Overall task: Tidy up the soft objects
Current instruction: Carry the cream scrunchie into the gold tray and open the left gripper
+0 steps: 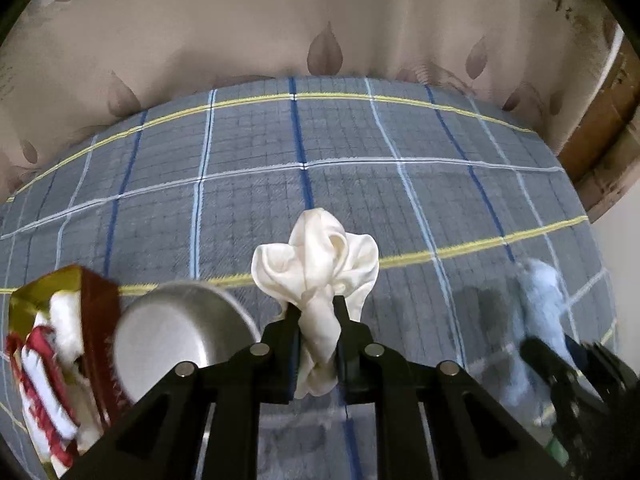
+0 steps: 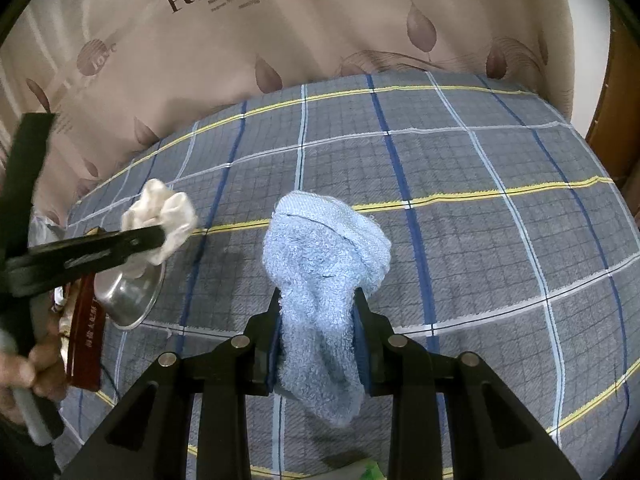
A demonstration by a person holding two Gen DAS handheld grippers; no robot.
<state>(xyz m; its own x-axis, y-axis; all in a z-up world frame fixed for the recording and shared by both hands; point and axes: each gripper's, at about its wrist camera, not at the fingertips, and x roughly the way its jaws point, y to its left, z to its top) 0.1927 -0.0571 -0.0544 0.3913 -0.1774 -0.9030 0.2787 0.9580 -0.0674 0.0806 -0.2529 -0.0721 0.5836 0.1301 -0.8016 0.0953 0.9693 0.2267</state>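
Note:
My left gripper is shut on a cream silky cloth, which bunches up beyond the fingertips and hangs above the plaid bedsheet. From the right wrist view the same cream cloth sits in the left gripper at the far left. My right gripper is shut on a light blue terry towel, which droops between the fingers. The blue towel and the right gripper's body show blurred at the lower right of the left wrist view.
A steel bowl lies on the sheet at the left, beside a red and gold box holding white and red cloths. A beige leaf-print curtain backs the bed. A hand grips the left tool's handle.

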